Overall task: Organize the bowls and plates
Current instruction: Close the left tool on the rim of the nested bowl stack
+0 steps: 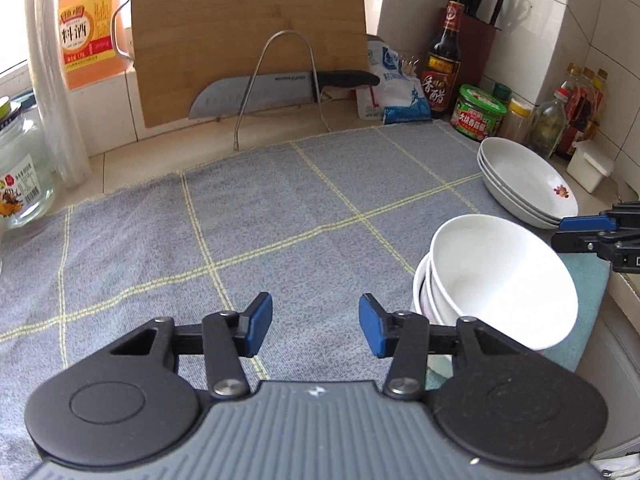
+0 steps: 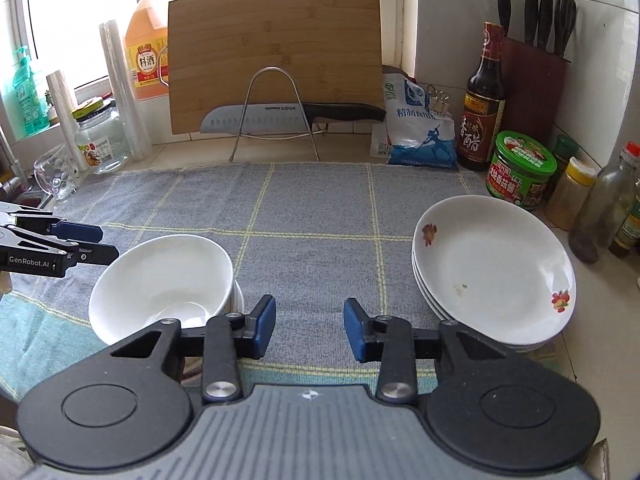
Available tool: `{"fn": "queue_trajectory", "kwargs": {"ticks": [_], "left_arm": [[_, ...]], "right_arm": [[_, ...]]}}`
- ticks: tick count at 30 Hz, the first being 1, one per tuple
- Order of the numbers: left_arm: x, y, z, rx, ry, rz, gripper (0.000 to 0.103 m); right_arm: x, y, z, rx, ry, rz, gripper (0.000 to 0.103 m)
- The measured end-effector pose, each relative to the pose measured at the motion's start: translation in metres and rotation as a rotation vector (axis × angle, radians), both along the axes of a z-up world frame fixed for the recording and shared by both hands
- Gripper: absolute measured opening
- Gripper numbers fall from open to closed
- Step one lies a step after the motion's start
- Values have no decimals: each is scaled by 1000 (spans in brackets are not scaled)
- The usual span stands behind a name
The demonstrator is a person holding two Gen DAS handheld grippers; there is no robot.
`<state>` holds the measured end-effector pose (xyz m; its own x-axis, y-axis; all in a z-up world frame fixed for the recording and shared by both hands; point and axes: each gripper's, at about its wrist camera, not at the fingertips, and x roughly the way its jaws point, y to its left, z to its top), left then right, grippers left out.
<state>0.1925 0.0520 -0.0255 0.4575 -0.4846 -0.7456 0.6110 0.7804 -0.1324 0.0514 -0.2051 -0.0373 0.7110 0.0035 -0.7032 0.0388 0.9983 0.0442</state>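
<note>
On the checked cloth (image 2: 304,208), both empty grippers gape between stacked bowls (image 2: 160,280) and plates (image 2: 492,264).

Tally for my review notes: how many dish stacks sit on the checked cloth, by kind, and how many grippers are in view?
Bowl stack: 1
Plate stack: 1
Grippers: 2, the left gripper and the right gripper
Total: 4

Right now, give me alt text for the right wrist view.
Empty right tongs hover over a grey checked towel, between stacked white bowls on the left and stacked white plates on the right. A cutting board and knife stand behind.
</note>
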Motion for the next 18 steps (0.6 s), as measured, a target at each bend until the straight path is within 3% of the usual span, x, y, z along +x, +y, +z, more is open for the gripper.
{"fn": "queue_trajectory", "kwargs": {"ticks": [6, 8, 18], "left_arm": [[-2, -14, -27, 14, 70, -41, 40], [-2, -17, -30, -3, 87, -59, 32], [3, -18, -28, -87, 129, -143, 29]], "right_arm": [[8, 19, -34, 6, 76, 45, 23], [9, 22, -40, 27, 80, 56, 23], [8, 10, -39, 149, 41, 98, 21]]}}
